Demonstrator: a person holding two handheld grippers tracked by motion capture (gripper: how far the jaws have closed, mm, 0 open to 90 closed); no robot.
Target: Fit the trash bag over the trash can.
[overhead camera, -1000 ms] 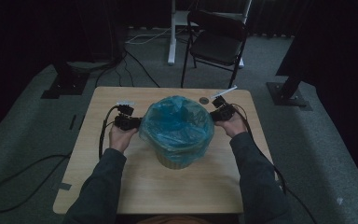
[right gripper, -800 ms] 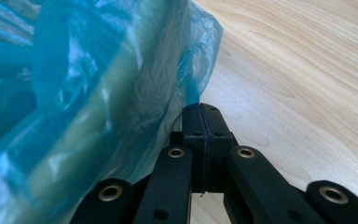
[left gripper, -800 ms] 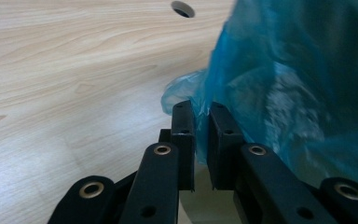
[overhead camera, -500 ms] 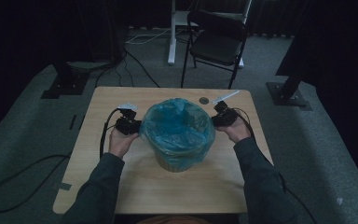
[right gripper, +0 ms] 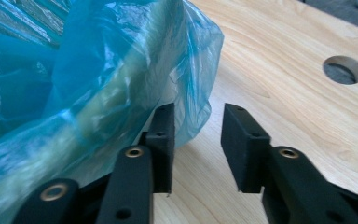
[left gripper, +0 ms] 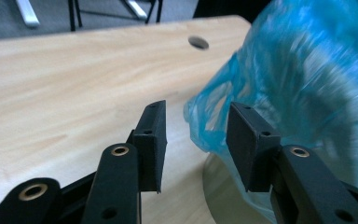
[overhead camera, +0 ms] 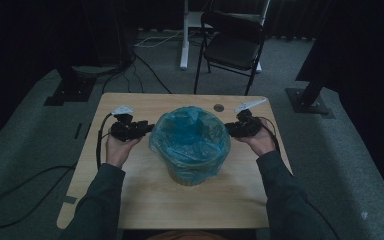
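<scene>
A pale bin (overhead camera: 192, 172) stands mid-table, lined with a blue plastic bag (overhead camera: 190, 137) whose edge is folded over the rim. My left gripper (overhead camera: 147, 129) is at the bag's left side and my right gripper (overhead camera: 230, 130) at its right side. Both sets of jaws have just been opening. In the left gripper view the left gripper (left gripper: 196, 112) stands open with the bag's loose edge (left gripper: 205, 126) hanging between the pads. In the right gripper view the right gripper (right gripper: 198, 109) is open too, with the bag's edge (right gripper: 196, 93) at its left pad.
The wooden table (overhead camera: 145, 200) has a round hole (overhead camera: 219, 107) near its far edge. A black folding chair (overhead camera: 235, 45) and a white post stand beyond it. Cables (overhead camera: 20, 190) trail on the grey carpet at the left.
Both grippers have opened and let go of the bag's edge. The hands have shifted slightly at the bin's sides. The bin has stayed in place.
</scene>
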